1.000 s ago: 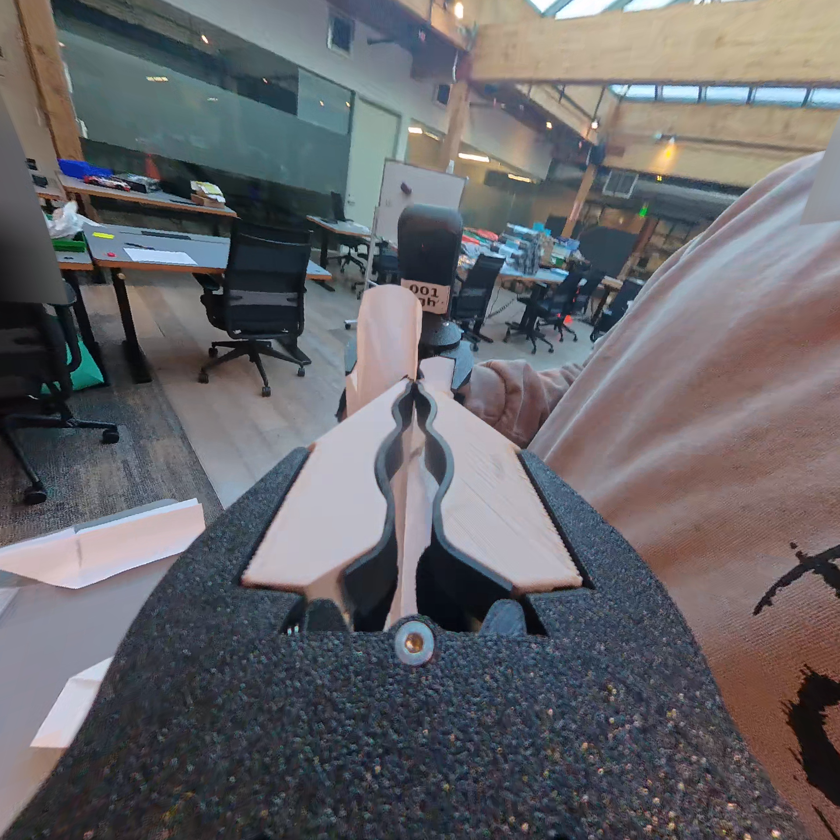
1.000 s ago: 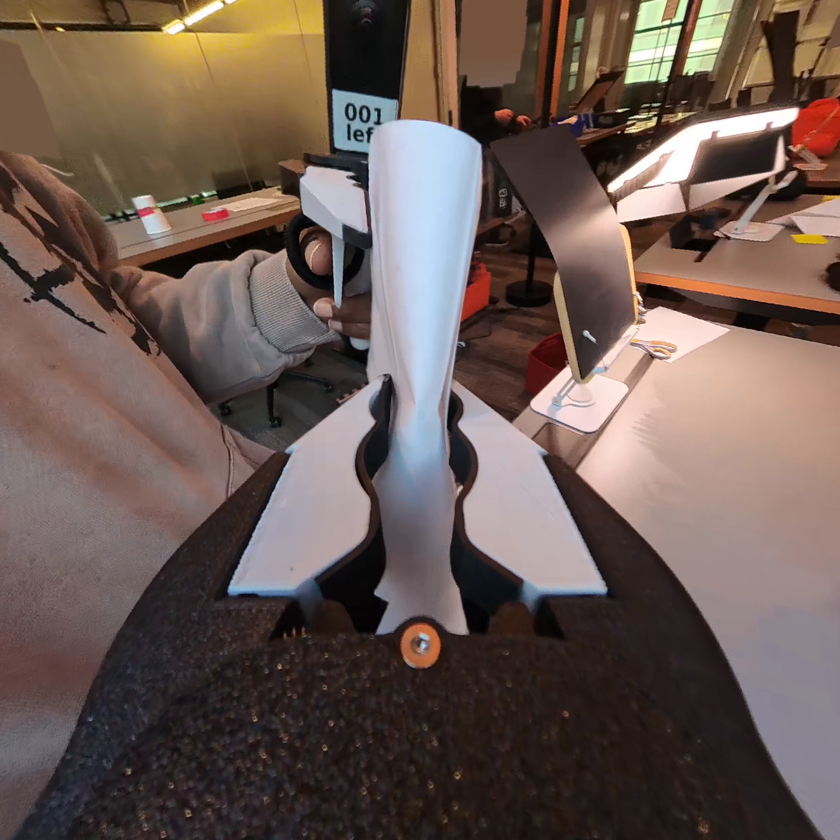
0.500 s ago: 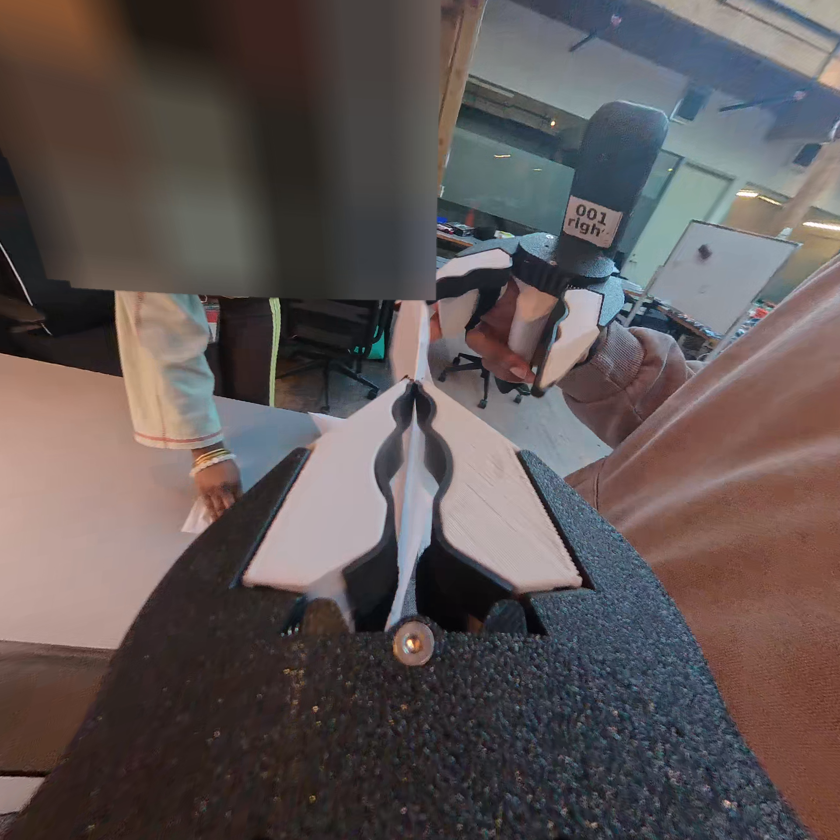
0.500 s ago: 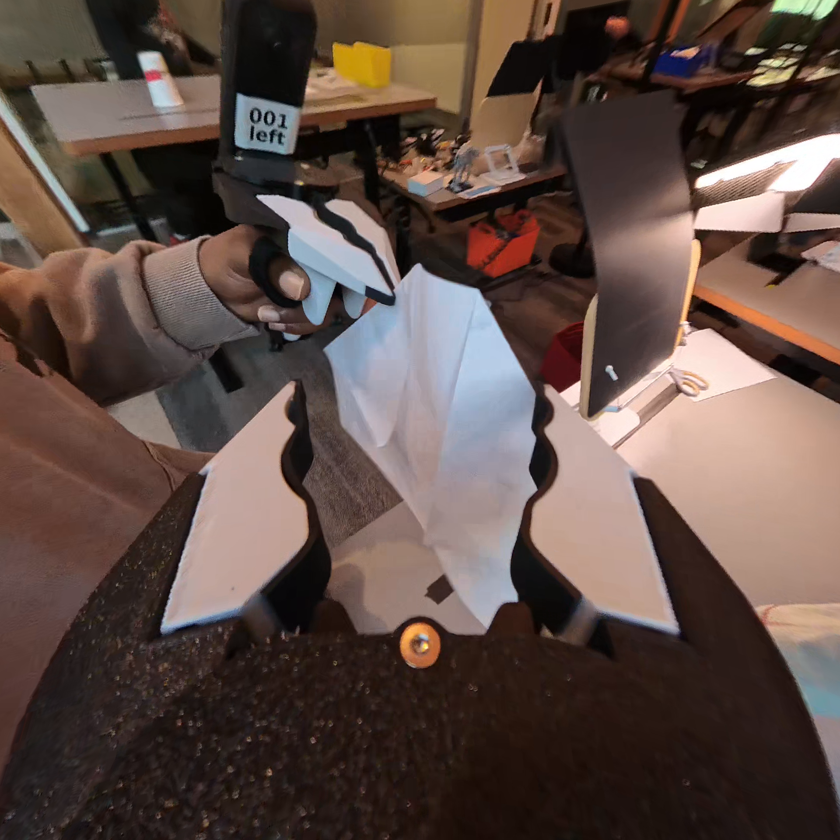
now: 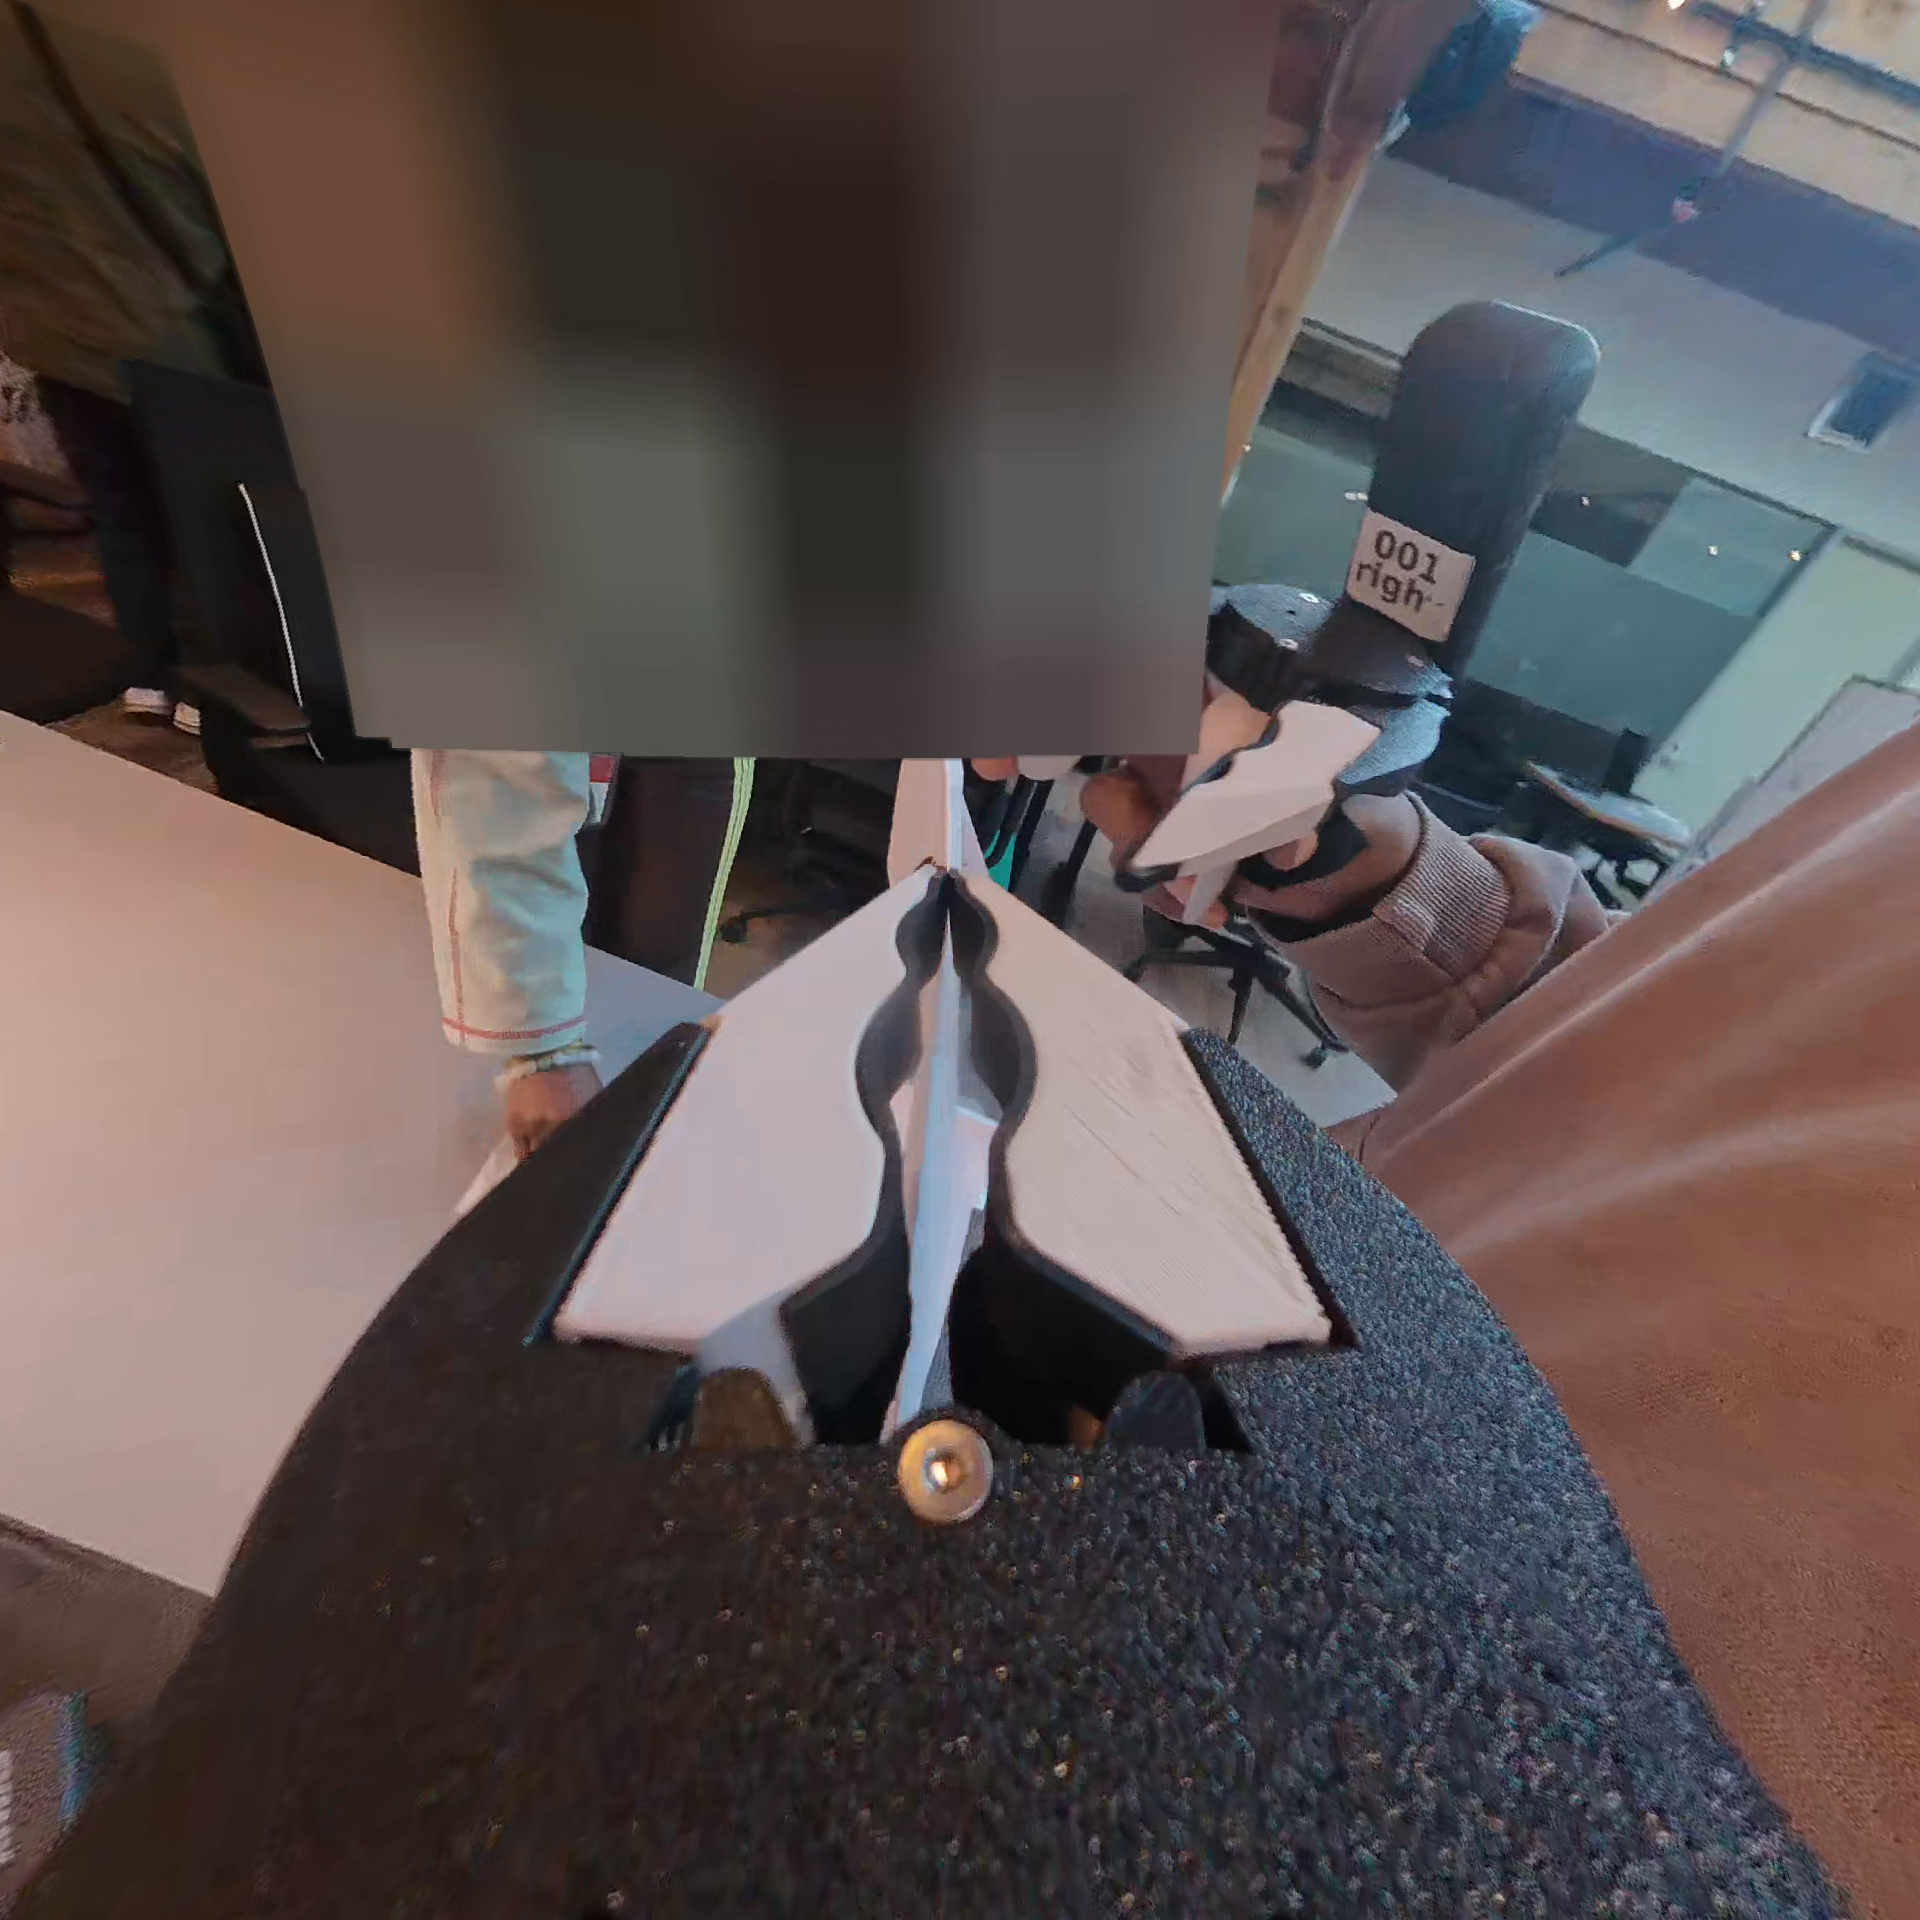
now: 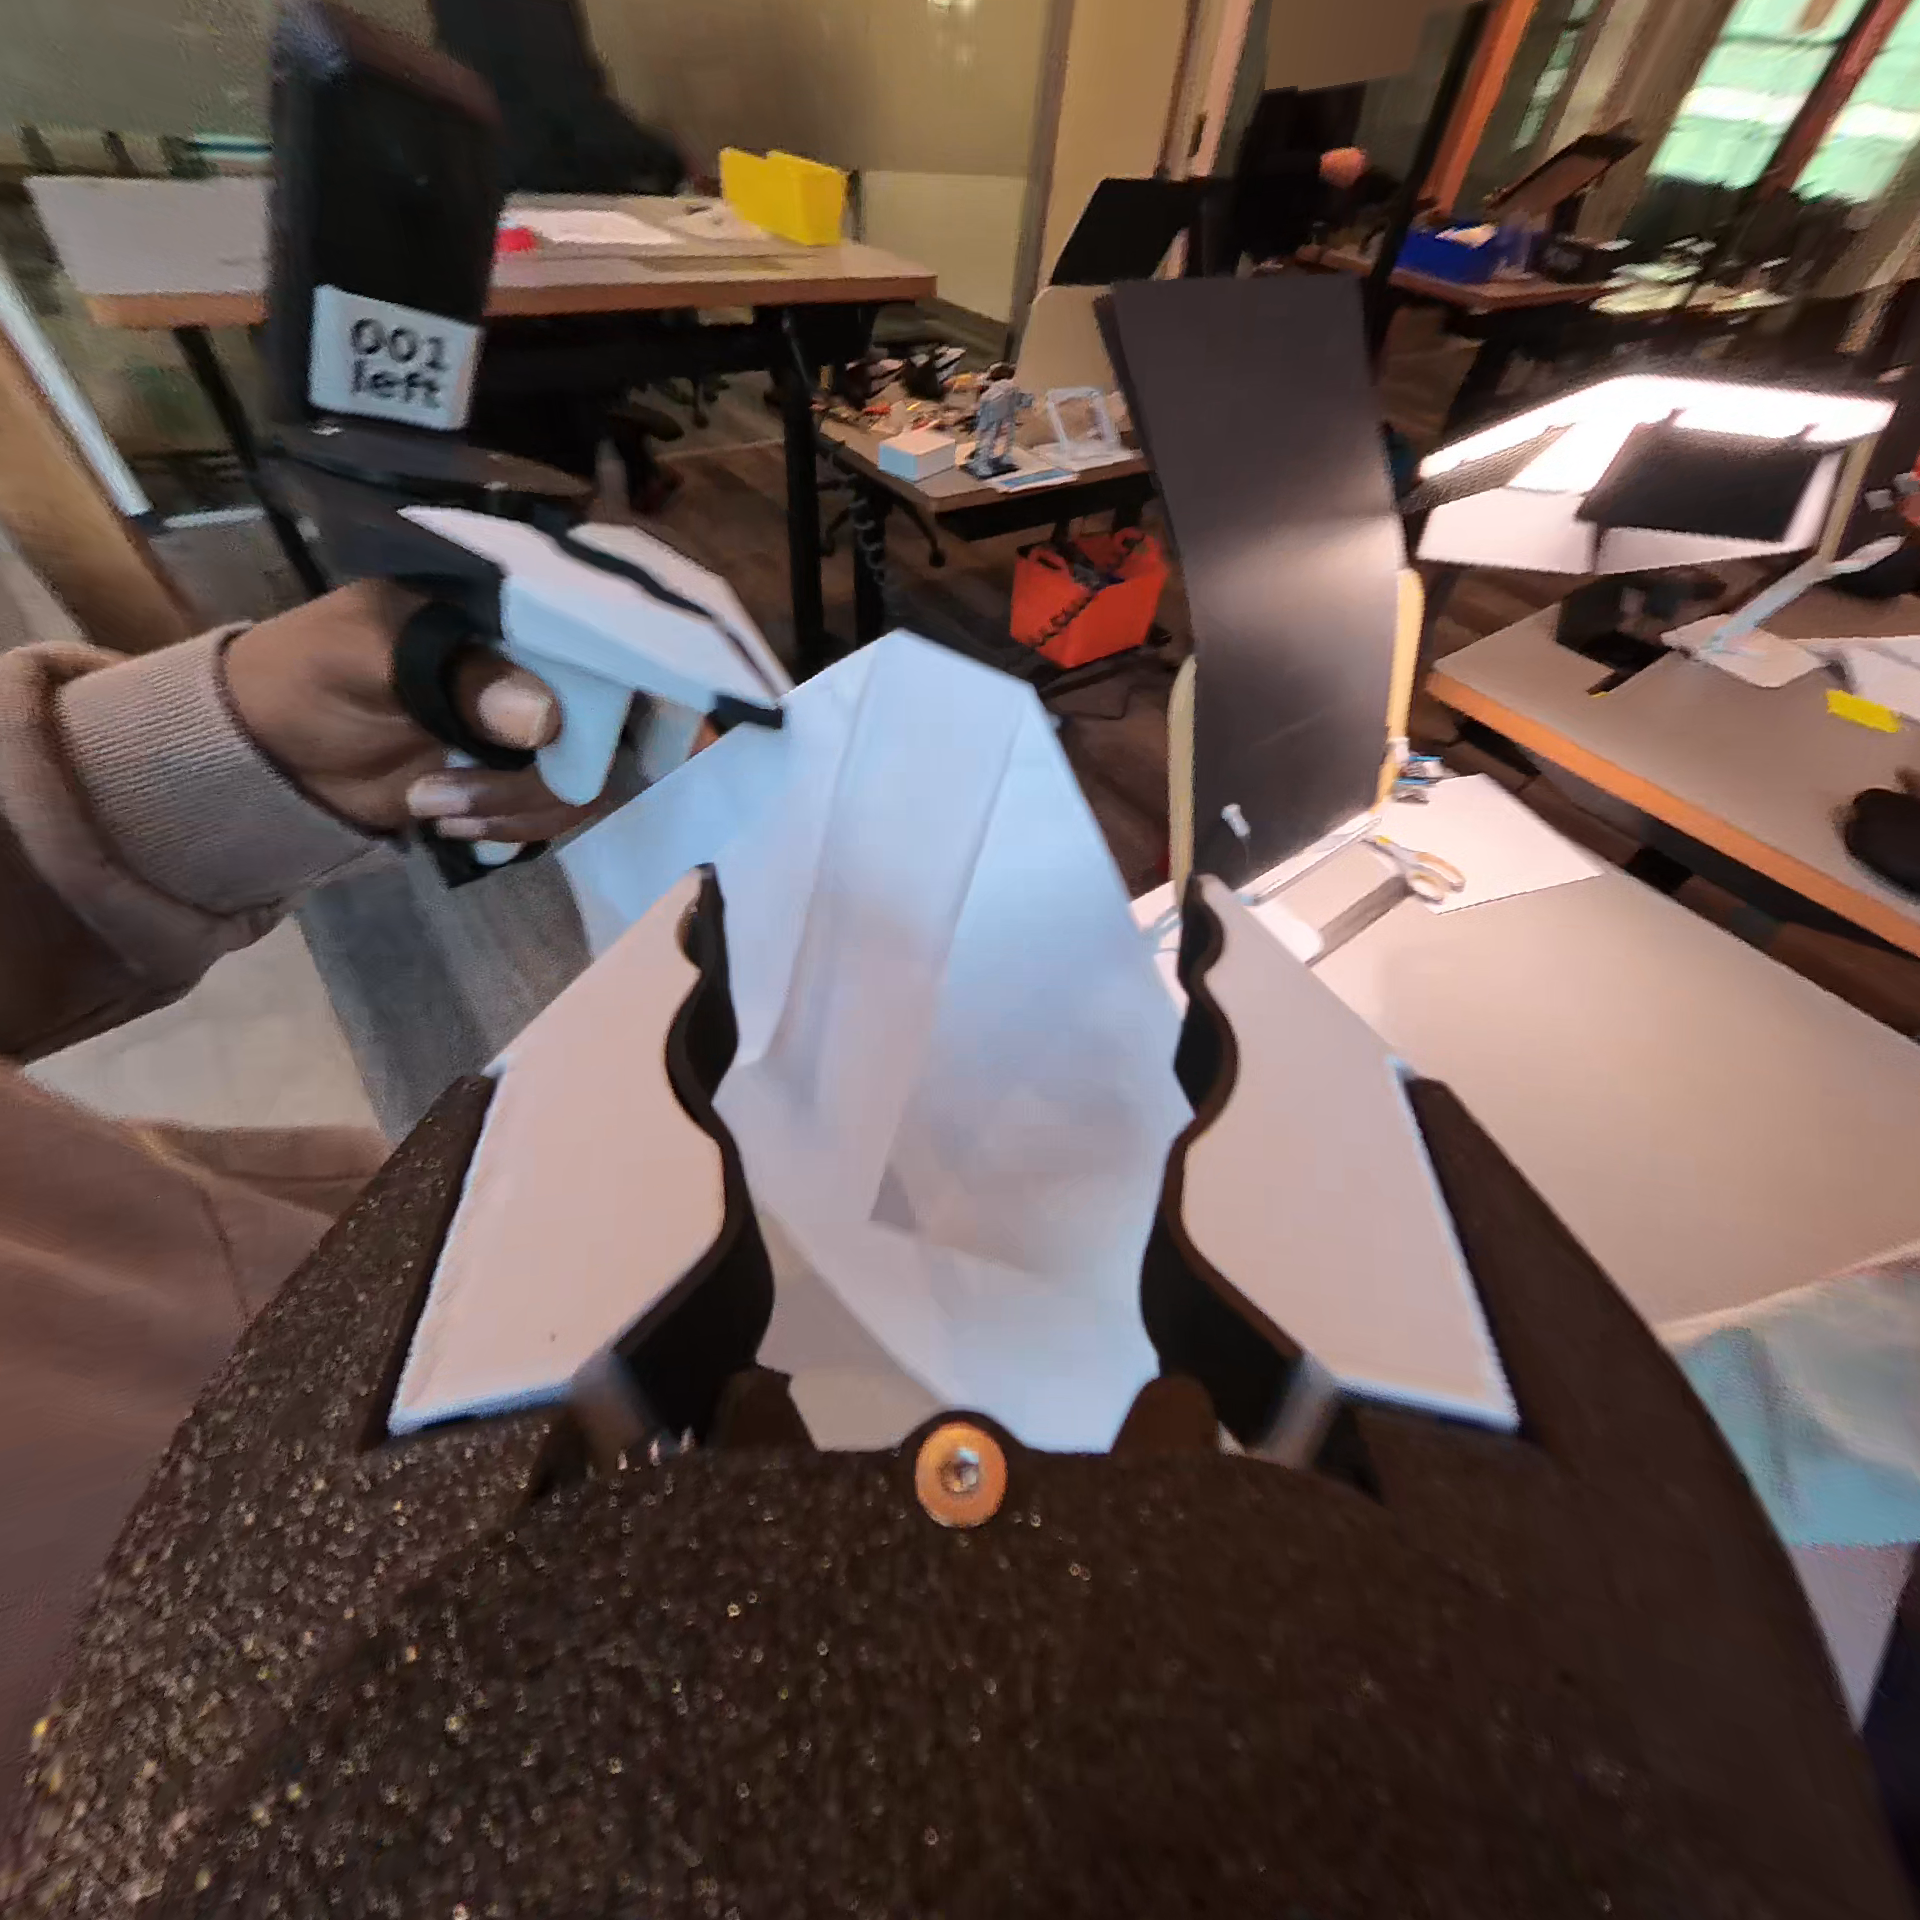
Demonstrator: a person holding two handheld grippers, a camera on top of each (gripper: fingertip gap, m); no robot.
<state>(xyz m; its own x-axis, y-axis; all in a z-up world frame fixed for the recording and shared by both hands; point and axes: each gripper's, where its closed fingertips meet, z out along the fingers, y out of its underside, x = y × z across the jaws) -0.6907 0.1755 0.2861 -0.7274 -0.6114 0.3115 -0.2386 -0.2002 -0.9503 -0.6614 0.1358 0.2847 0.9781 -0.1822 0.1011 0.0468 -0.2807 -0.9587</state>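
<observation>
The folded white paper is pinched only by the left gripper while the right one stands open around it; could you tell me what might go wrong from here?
1. The left gripper pinches the white paper along a thin edge, so it could slip or tear.
2. The right gripper is open around the creased sheet; closing now might crumple it.
3. Another person's hand rests on the grey table nearby, and a swing could hit it.

We find a folded, creased white paper sheet held aloft: pinched edge-on in the left claw, lying loose between the right claw's parted fingers.
</observation>
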